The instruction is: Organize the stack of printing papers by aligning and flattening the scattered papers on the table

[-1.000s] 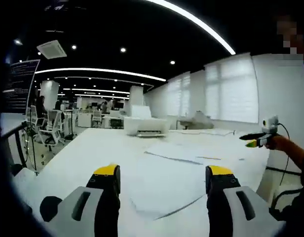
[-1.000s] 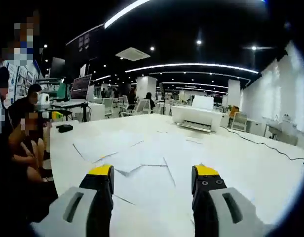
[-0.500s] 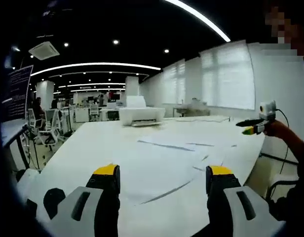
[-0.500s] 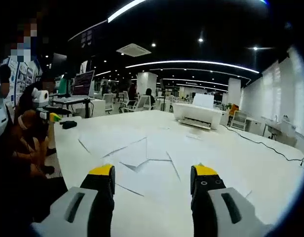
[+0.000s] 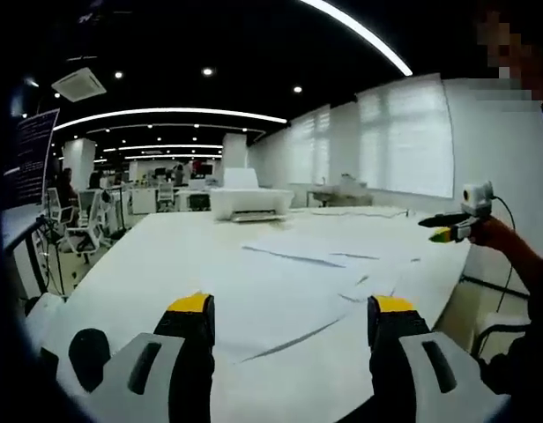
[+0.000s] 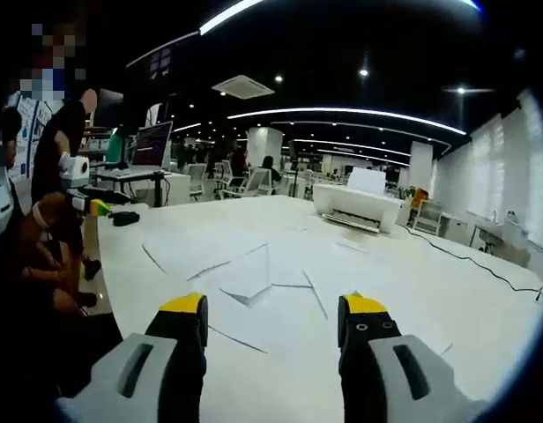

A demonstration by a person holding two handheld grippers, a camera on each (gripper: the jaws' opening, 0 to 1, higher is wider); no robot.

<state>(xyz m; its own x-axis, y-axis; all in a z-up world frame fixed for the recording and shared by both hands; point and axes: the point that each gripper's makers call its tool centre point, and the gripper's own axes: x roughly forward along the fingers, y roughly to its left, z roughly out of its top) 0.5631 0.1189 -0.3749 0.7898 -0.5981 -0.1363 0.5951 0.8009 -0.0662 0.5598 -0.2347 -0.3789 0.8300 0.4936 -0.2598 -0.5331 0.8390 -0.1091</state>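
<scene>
Several white sheets of printing paper [image 5: 293,282] lie scattered and overlapping on the white table [image 5: 157,264], some with edges lifted. My left gripper [image 5: 292,307] hovers open just above the table's near edge, its yellow-tipped jaws wide apart with nothing between them. In the right gripper view the same papers [image 6: 254,273] spread ahead of my right gripper [image 6: 273,307], which is also open and holds nothing. The right gripper [image 5: 450,229] shows at the right of the left gripper view, held in a hand. The left gripper [image 6: 88,204] shows at the left edge of the right gripper view.
A white printer [image 5: 249,203] stands at the far end of the table [image 6: 355,207]. A small black object [image 6: 126,218] lies near the table's left edge. A thin cable [image 6: 470,260] runs across the right side. Office desks and chairs [image 5: 86,225] stand beyond.
Both views have shifted a little as the hands moved and the left camera tilted. The papers lie as before, and both grippers stay open.
</scene>
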